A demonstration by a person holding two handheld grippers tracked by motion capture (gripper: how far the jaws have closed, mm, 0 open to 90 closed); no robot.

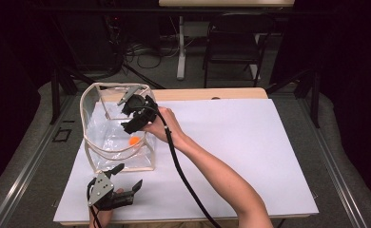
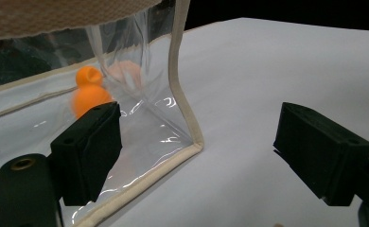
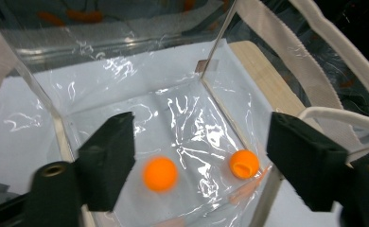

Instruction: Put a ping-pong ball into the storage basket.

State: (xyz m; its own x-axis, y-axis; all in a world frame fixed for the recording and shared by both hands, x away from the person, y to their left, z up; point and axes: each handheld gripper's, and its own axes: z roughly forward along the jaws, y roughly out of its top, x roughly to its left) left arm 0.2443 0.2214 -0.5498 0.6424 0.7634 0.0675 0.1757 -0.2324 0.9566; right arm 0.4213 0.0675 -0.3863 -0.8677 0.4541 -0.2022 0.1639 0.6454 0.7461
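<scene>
A clear plastic bag with beige trim stands open on the left of the white sheet. Two orange balls lie on its floor: a blurred one and a dented one. In the high view an orange ball shows through the bag wall. My right gripper hangs over the bag's mouth, open and empty, looking down on the balls. Near the table's front edge my left gripper is open and empty, facing the bag's near corner, with the balls behind the plastic.
The white sheet covers a wooden table; its right half is bare. The bag's beige handles arch beside the right gripper. A black cable trails along the right forearm. A chair and a table leg stand beyond the far edge.
</scene>
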